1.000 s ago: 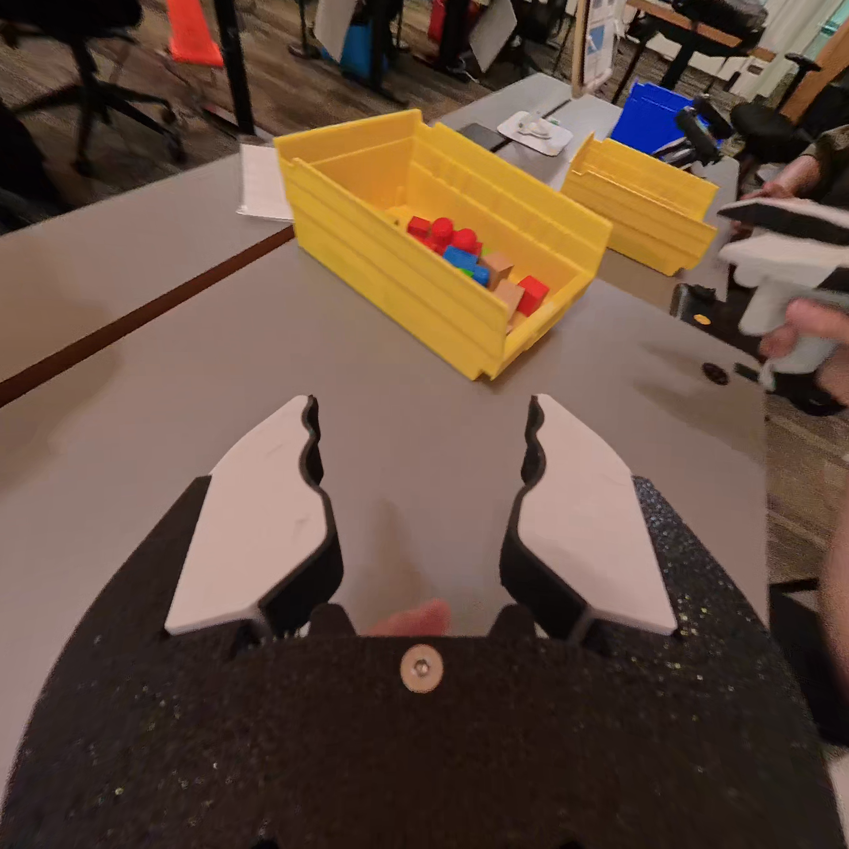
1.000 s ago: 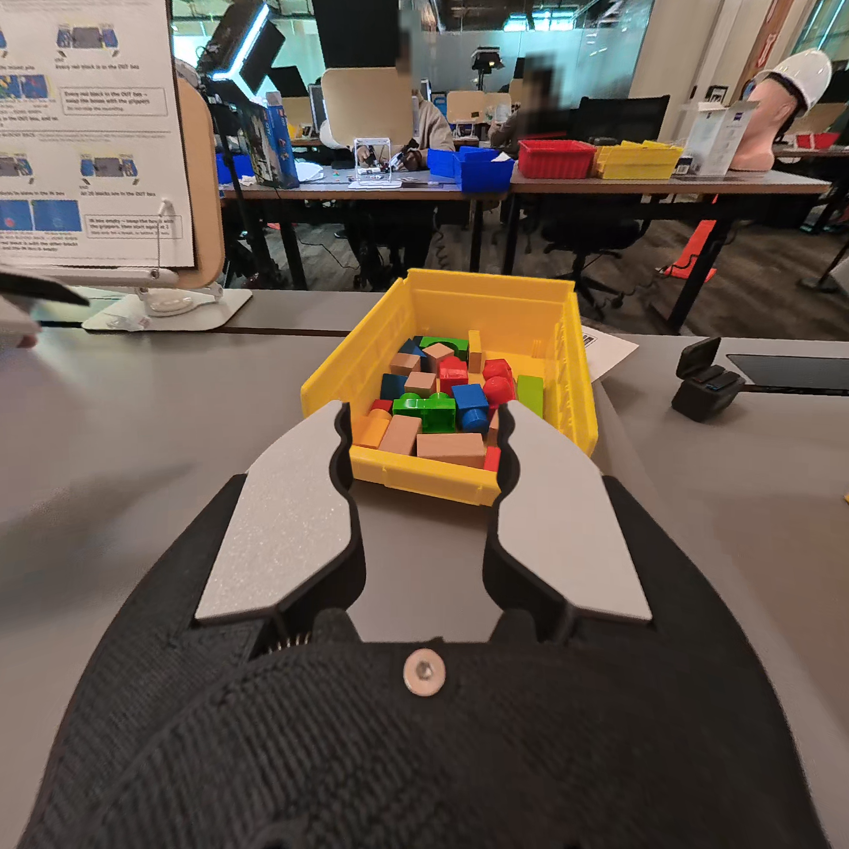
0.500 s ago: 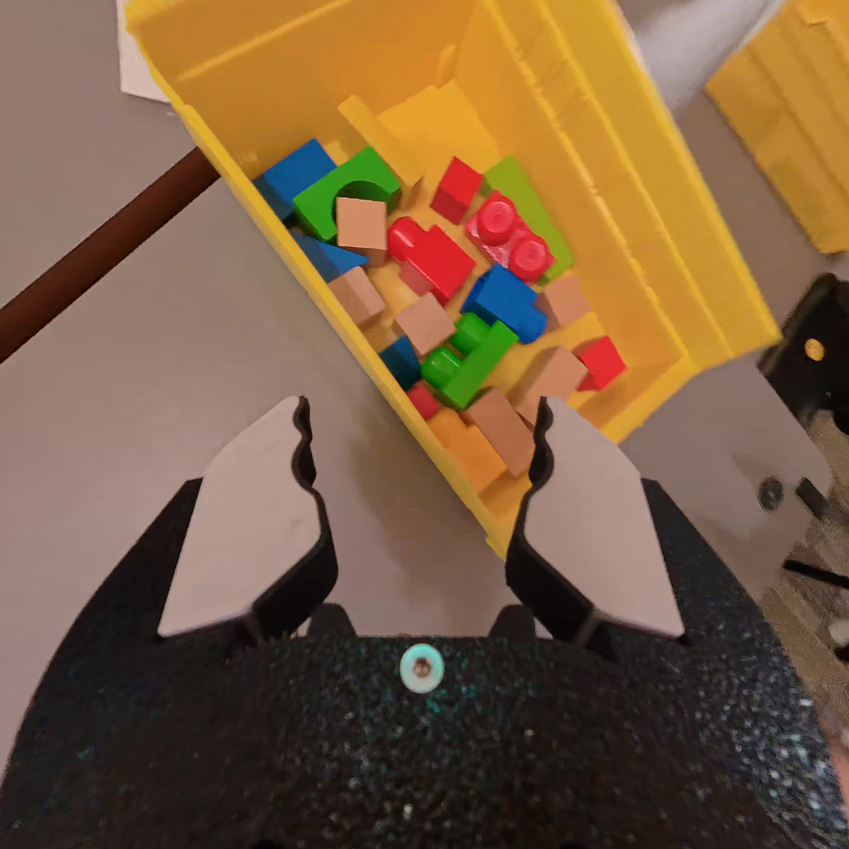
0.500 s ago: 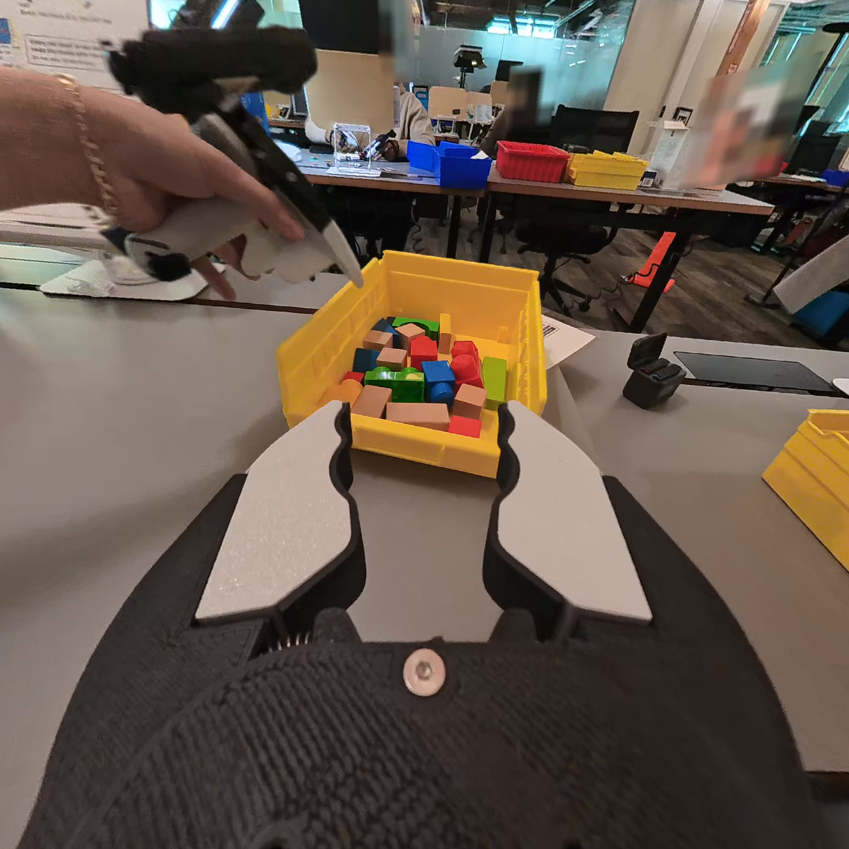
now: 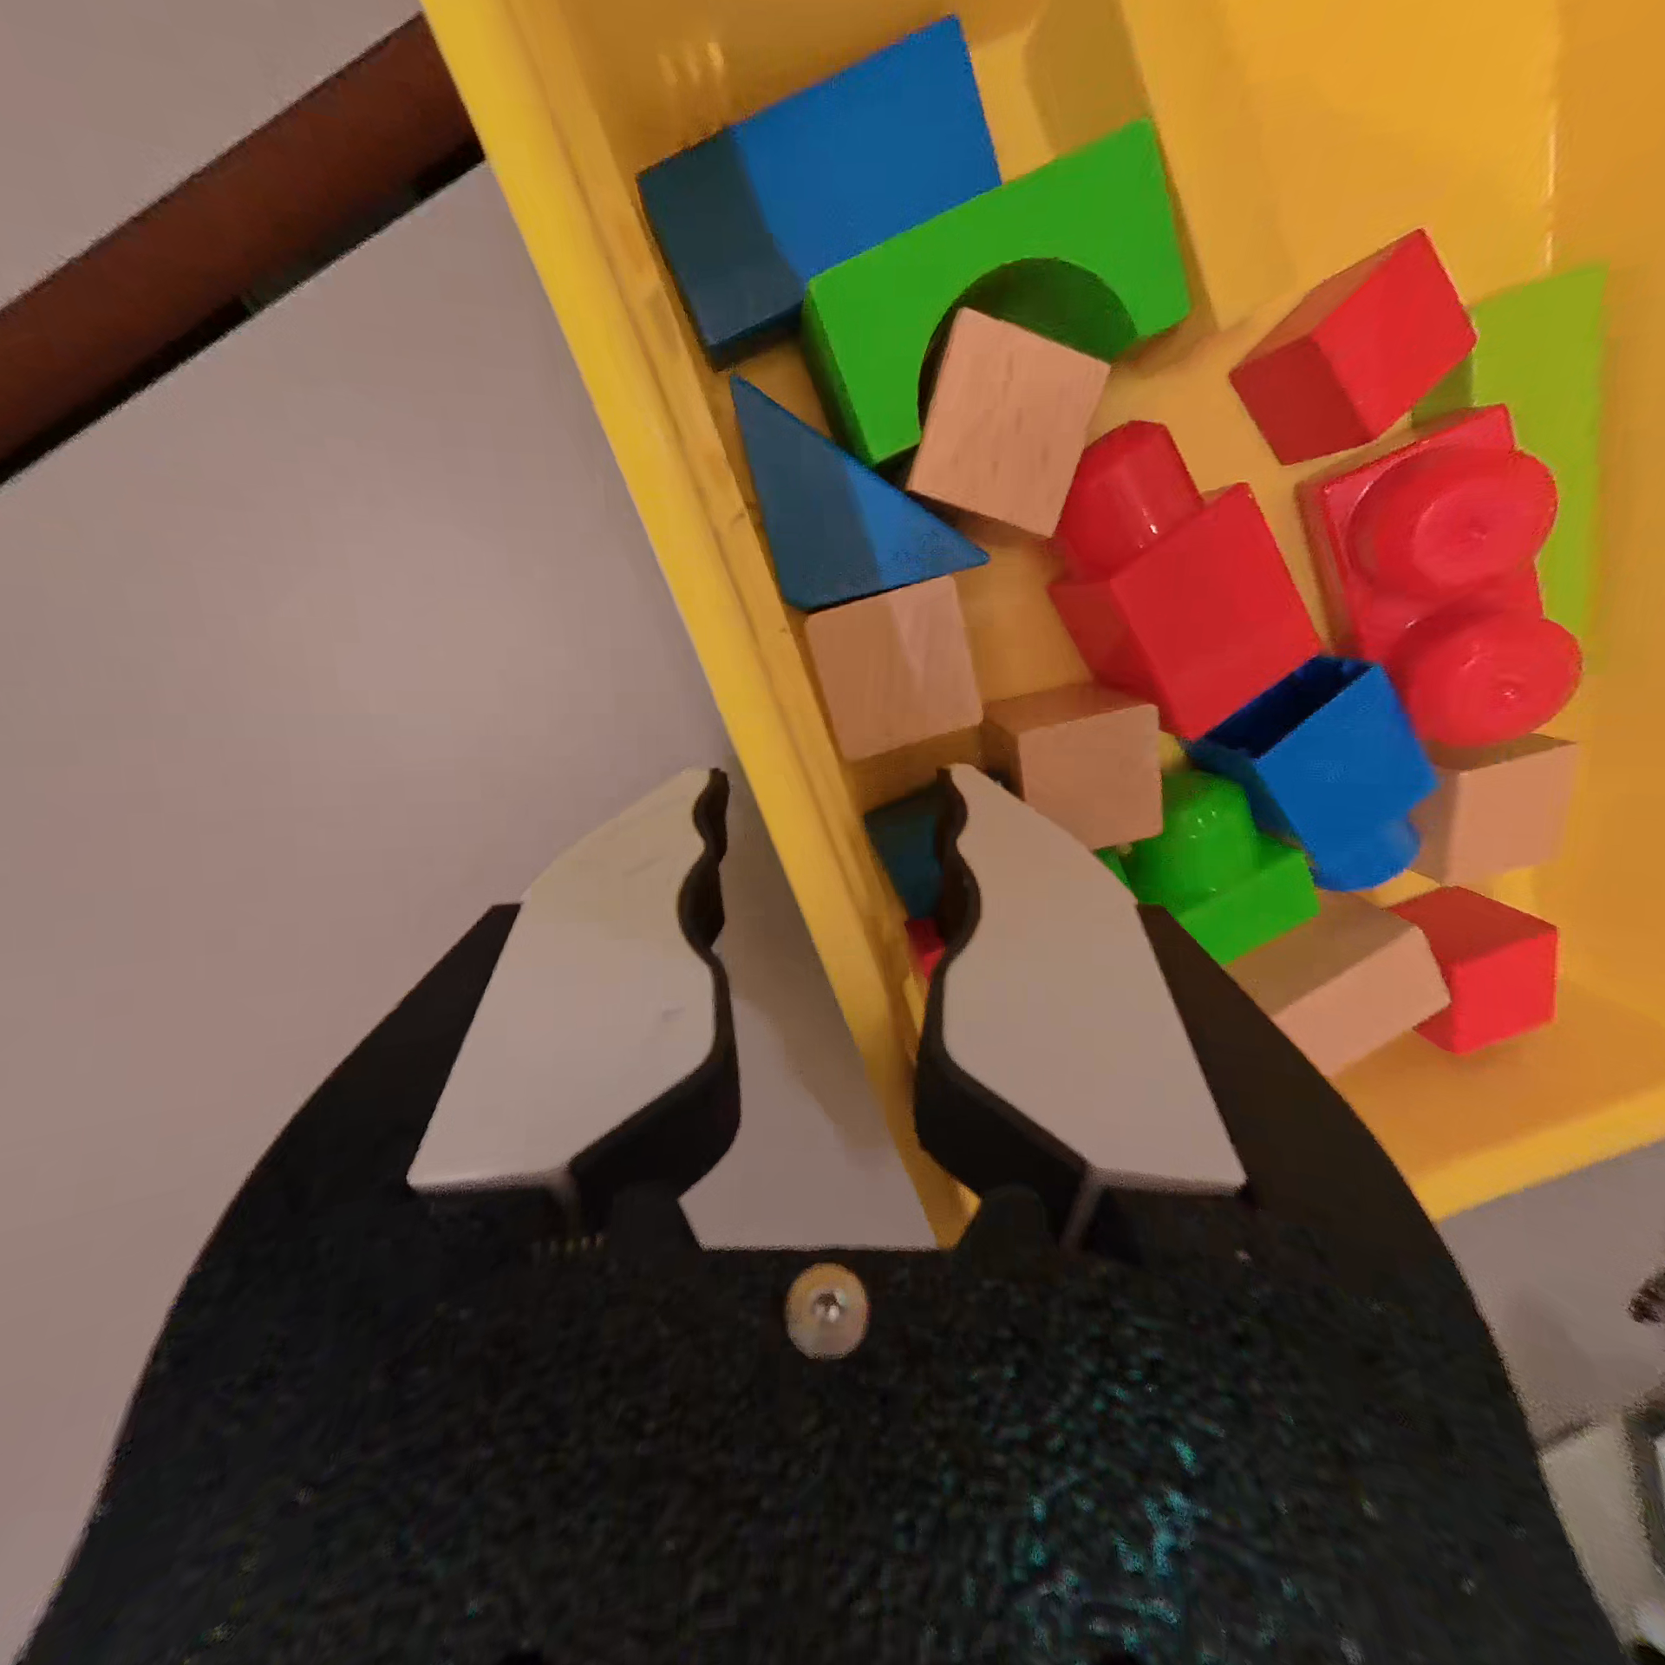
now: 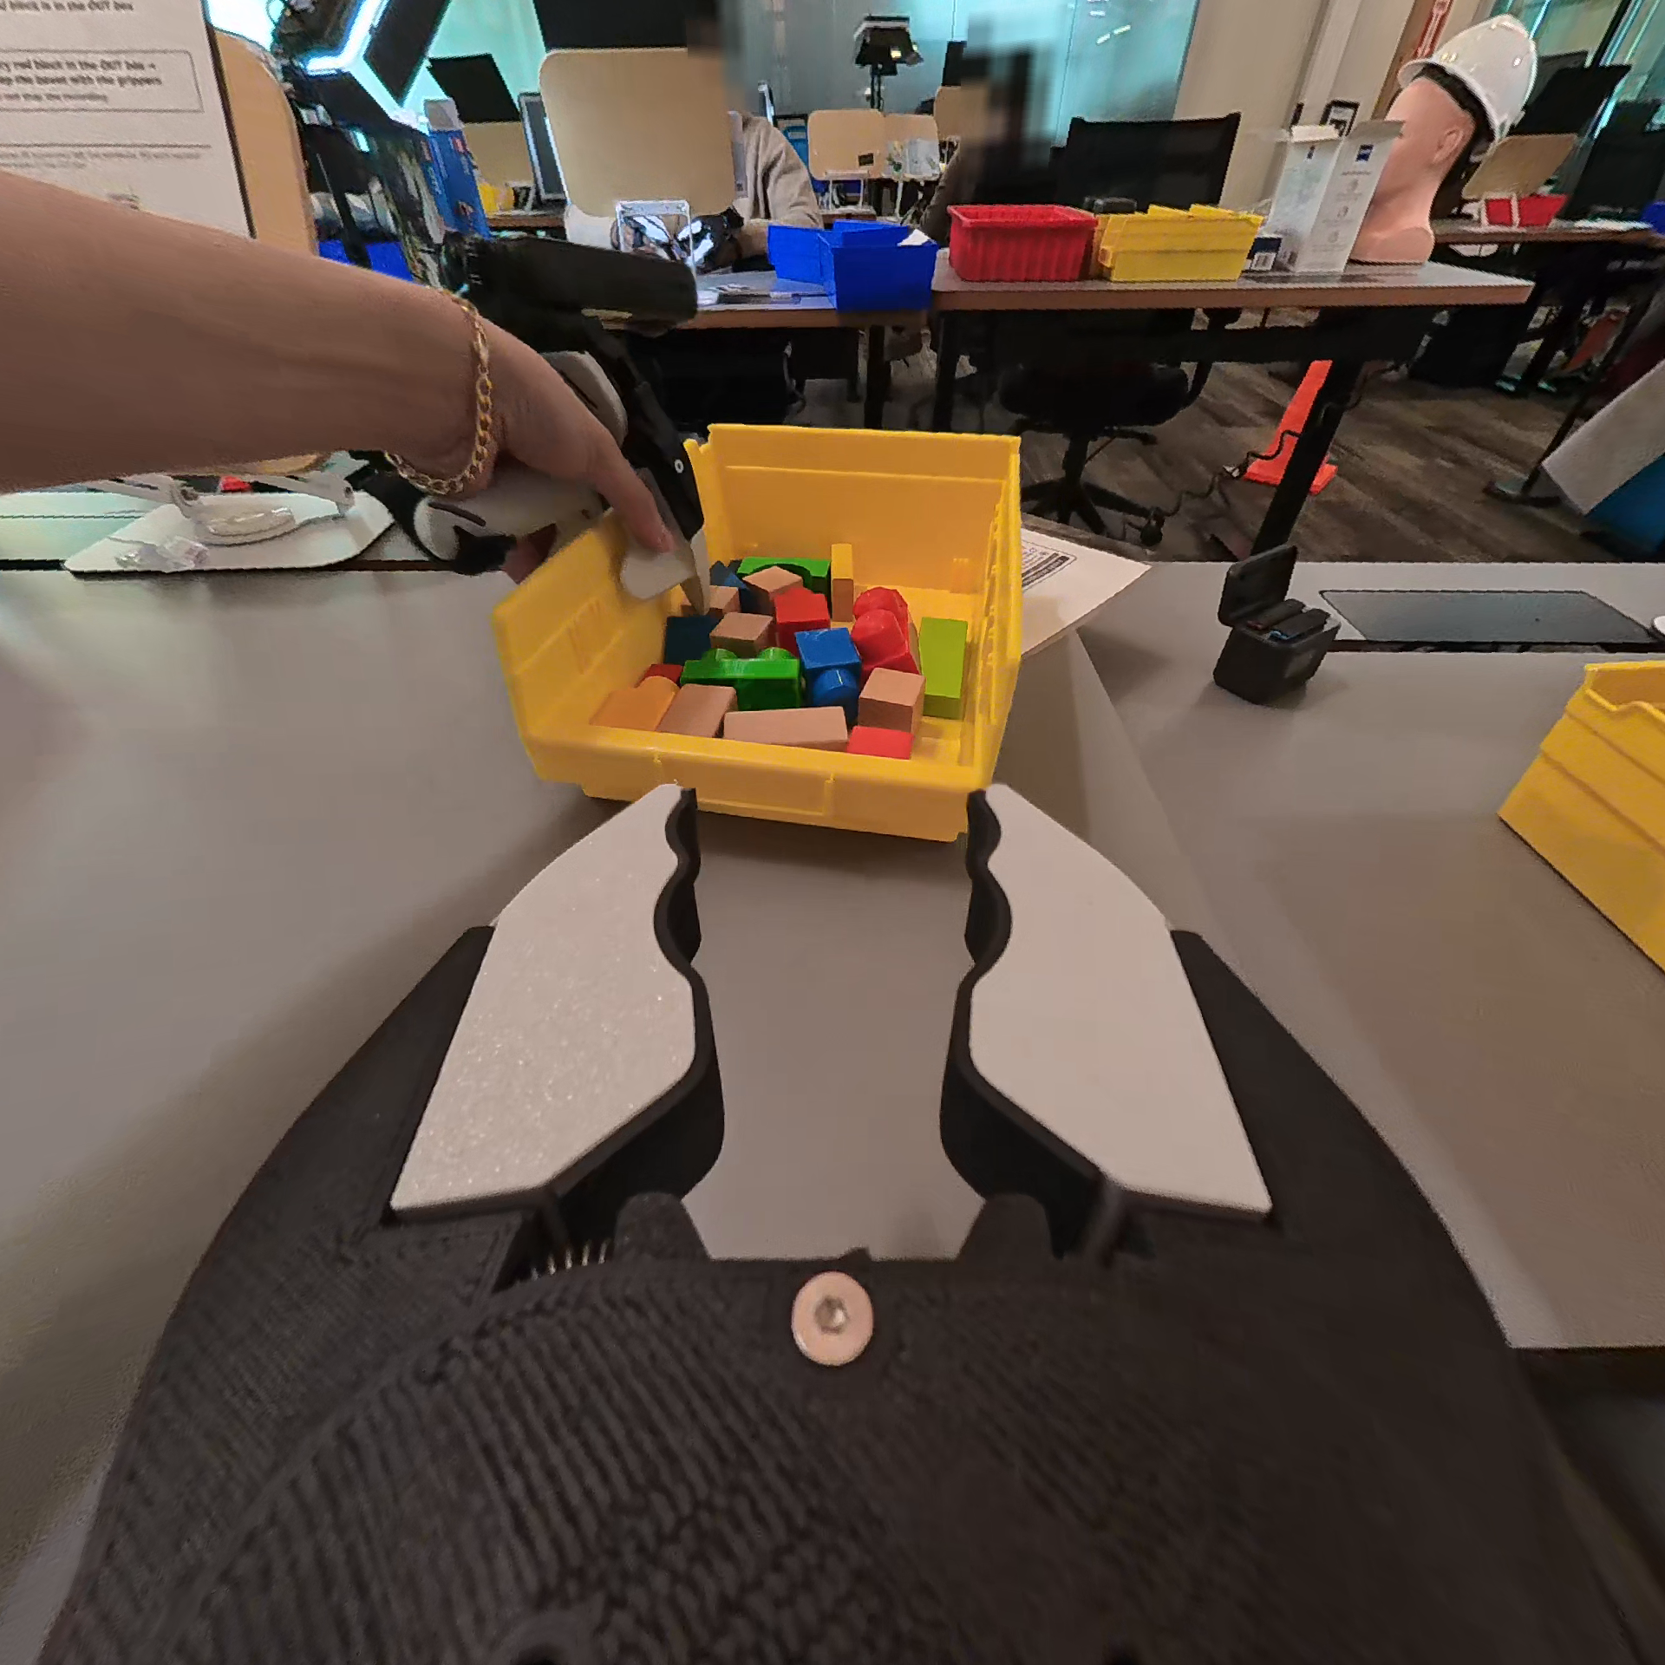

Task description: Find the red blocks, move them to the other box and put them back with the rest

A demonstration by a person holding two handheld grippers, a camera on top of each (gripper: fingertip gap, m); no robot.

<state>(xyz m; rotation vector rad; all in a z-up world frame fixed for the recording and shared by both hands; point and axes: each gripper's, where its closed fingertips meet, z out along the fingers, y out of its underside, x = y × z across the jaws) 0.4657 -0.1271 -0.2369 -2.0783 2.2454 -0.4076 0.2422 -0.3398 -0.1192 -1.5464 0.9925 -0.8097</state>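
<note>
My left gripper (image 5: 833, 811) straddled the yellow box's (image 5: 721, 541) side wall, fingers apart, gripping nothing. Red blocks (image 5: 1189, 604) lay at its two o'clock. My right gripper (image 6: 831, 815) hovered open over the tabletop (image 6: 270, 856), the box at twelve o'clock.

Yellow box (image 6: 748, 793); red (image 5: 1189, 613), blue (image 5: 856, 153), green (image 5: 991, 270), tan wood blocks (image 5: 1009, 423); grey table (image 6: 270, 811); second yellow box (image 6: 1595, 811).

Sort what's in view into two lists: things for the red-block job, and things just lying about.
Job:
- yellow bin of mixed blocks
- red cube
- red studded blocks
- second yellow bin
- left gripper, straddling the bin wall
- right gripper, open

Lying about:
- black case
- paper sheet
</note>
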